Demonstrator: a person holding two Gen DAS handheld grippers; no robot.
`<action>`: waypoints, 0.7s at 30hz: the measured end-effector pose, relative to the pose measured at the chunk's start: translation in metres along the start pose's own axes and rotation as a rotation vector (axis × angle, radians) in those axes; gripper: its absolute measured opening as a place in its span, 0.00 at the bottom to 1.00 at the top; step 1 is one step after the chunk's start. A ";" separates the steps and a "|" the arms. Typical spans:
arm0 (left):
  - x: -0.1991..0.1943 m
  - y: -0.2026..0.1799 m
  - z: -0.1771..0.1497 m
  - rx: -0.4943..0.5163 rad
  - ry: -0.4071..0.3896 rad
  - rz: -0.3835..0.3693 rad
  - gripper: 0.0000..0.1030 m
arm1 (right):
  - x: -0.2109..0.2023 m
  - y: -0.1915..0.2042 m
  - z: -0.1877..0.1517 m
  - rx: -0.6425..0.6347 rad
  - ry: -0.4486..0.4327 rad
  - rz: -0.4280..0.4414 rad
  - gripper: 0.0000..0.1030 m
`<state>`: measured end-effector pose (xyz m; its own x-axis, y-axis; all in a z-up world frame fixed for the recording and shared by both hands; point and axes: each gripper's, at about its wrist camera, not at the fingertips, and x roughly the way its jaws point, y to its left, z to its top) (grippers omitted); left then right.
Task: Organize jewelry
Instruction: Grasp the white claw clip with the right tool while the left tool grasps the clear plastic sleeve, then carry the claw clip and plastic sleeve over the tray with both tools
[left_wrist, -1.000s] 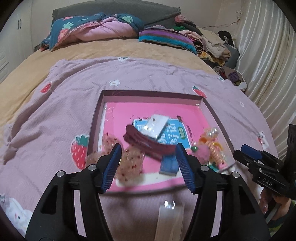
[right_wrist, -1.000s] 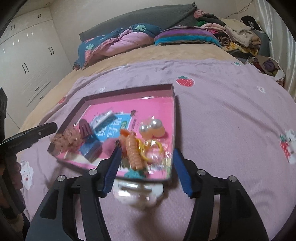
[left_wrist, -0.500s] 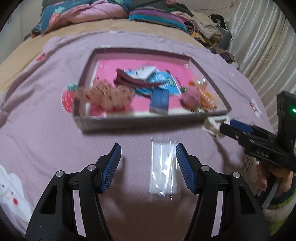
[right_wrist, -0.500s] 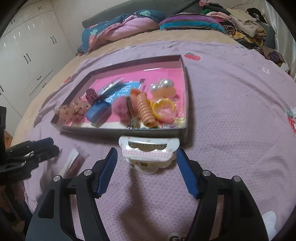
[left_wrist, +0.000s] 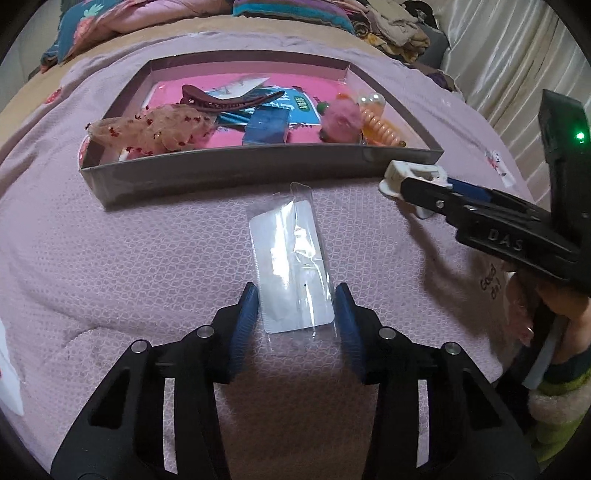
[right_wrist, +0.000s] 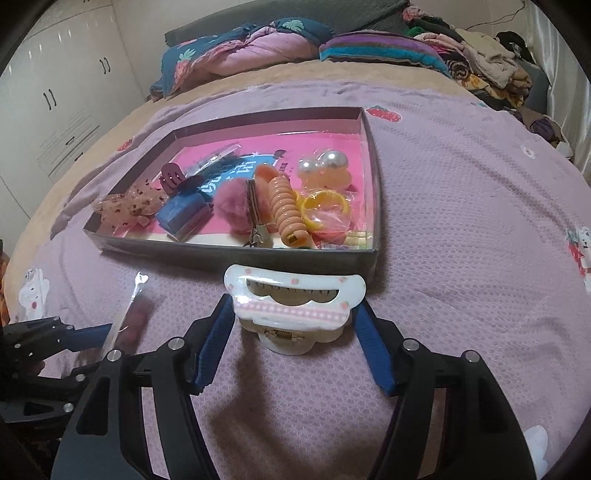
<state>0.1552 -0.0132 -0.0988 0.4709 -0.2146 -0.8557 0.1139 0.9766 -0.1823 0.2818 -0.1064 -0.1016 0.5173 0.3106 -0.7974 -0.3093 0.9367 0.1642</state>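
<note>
1. Most pieces already lay in the shallow grey cardboard tray with the pink liner (right_wrist: 236, 254) on the lilac strawberry-print bedspread (right_wrist: 461, 221): a maroon hair clip (left_wrist: 229, 100), a coiled peach hair tie (right_wrist: 286, 206), two pearl bobbles (right_wrist: 325, 164).
2. Two items were left outside, by my judgement: a flat clear plastic packet (left_wrist: 291, 262) and a white cloud-shaped claw clip with a pink band (right_wrist: 295, 299), both just before the tray's near wall.
3. The left gripper (left_wrist: 295, 314) straddled the packet's near end, fingers apart, not visibly pinching.
4. The right gripper (right_wrist: 295, 339) stood wide open around the claw clip.
5. The packet's long axis ran toward the tray; the claw clip lay crosswise, parallel to the wall.
</note>
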 end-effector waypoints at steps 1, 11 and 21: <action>-0.001 -0.001 -0.001 0.003 -0.001 0.000 0.32 | -0.003 -0.001 -0.001 0.005 -0.002 -0.001 0.62; -0.041 0.001 0.014 0.006 -0.097 -0.004 0.31 | -0.047 -0.008 -0.009 0.043 -0.060 0.016 0.62; -0.080 0.017 0.063 -0.020 -0.220 0.037 0.31 | -0.079 0.002 0.016 0.000 -0.154 0.014 0.62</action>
<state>0.1744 0.0197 -0.0031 0.6539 -0.1737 -0.7364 0.0763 0.9835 -0.1642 0.2531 -0.1268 -0.0292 0.6291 0.3445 -0.6968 -0.3174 0.9321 0.1743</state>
